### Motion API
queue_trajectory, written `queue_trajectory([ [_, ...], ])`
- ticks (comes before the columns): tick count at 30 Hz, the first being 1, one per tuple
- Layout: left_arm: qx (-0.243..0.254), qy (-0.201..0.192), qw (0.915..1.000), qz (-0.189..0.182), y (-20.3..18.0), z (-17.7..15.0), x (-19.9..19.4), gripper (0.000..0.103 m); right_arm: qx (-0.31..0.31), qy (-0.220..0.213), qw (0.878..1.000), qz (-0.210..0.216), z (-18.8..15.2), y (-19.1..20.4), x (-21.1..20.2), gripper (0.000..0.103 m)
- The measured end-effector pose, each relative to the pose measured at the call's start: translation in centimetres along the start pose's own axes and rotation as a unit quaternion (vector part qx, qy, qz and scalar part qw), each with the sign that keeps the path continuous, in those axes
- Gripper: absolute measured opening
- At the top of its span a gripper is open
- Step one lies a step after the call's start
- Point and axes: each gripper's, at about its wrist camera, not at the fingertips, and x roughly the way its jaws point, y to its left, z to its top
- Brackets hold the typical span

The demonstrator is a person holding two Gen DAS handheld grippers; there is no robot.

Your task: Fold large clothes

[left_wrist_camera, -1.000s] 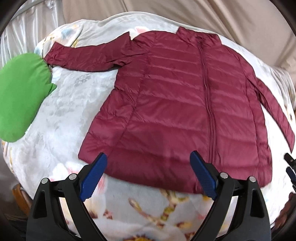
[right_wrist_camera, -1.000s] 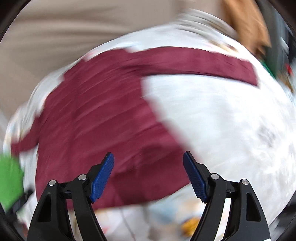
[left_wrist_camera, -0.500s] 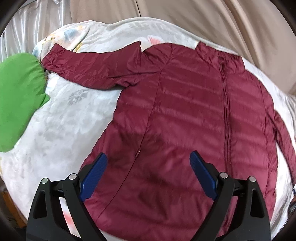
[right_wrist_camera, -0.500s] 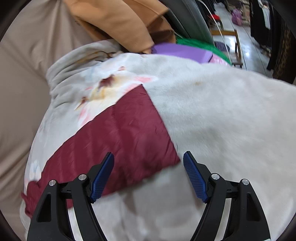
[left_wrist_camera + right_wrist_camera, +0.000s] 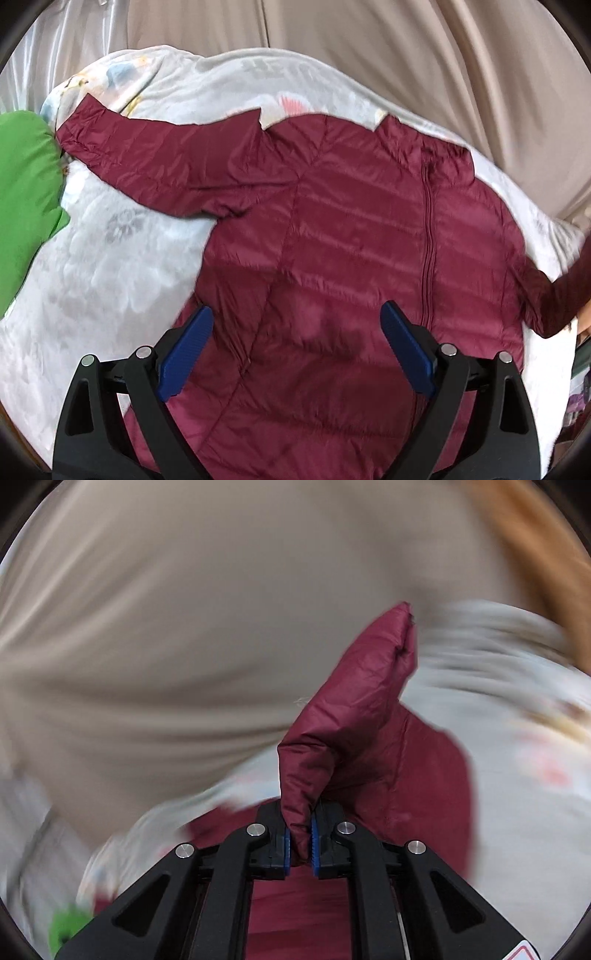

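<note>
Floral blanket [image 5: 122, 266] under beige curtain [image 5: 369, 48], maroon down jacket [image 5: 351, 236] spread flat, left gripper [image 5: 295, 350] jaws apart above it, right gripper [image 5: 300, 843] jaws just closed, clamping jacket sleeve [image 5: 354, 709], green cloth [image 5: 22, 195] at left edge.

My left wrist camera looks steeply down from close above the quilted maroon puffer jacket [image 5: 354, 236], spread on a pale floral blanket [image 5: 103, 266], facing beige curtains [image 5: 406, 55] beyond the collar. My right wrist camera sits closer, low beside the jacket's sleeve [image 5: 354, 716], facing those curtains. Both views share jacket, blanket and curtains.
</note>
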Motion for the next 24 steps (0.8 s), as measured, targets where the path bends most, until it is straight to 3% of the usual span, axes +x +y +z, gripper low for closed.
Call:
queue_trajectory([
  [2, -0.015, -0.004, 0.9998, -0.011, 1.1, 0.9, -0.1, 0.090, -0.054, 0.045, 0.996, 0.062, -2.2, 6.8, 3.5, 0.010],
  [4, -0.025, -0.007, 0.9995, -0.020, 2.2, 1.7, -0.1, 0.090, -0.109, 0.107, 0.983, 0.103, -6.8, 13.0, 8.0, 0.014],
  [6, -0.031, -0.005, 0.9992, -0.026, 2.9, 2.3, 0.3, 0.090, -0.146, 0.168, 0.969, 0.110, -12.2, 16.3, 11.9, 0.036],
  [9, -0.038, 0.006, 0.9978, -0.054, 3.7, 3.1, 1.8, 0.090, -0.192, 0.235, 0.949, 0.086, -20.4, 18.2, 15.0, 0.043],
  [12, -0.046, 0.032, 0.9946, -0.088, 3.4, 3.6, 4.4, 0.090, -0.208, 0.252, 0.943, 0.062, -24.7, 17.3, 13.3, 0.043],
  [15, -0.060, 0.073, 0.9882, -0.121, 2.1, 3.5, 8.0, 0.090, -0.143, 0.231, 0.961, 0.043, -24.3, 13.7, 9.8, 0.053],
  [18, -0.073, 0.104, 0.9811, -0.146, 0.4, 3.3, 11.2, 0.089, -0.082, 0.199, 0.976, -0.021, -21.5, 8.0, 6.5, 0.055],
  [20, -0.079, 0.108, 0.9792, -0.153, -0.8, 3.3, 12.8, 0.089, -0.066, 0.184, 0.978, -0.069, -19.6, 5.2, 5.4, 0.055],
  [21, -0.079, 0.107, 0.9800, -0.148, -1.3, 3.5, 13.2, 0.085, -0.061, 0.177, 0.978, -0.090, -18.6, 4.3, 5.3, 0.055],
  [23, -0.068, 0.089, 0.9838, -0.140, -2.2, 3.7, 13.3, 0.063, -0.044, 0.165, 0.978, -0.122, -16.9, 1.6, 4.8, 0.055],
  [24, -0.061, 0.085, 0.9852, -0.136, -2.6, 4.0, 13.3, 0.041, -0.033, 0.162, 0.977, -0.133, -16.2, 0.4, 4.8, 0.055],
])
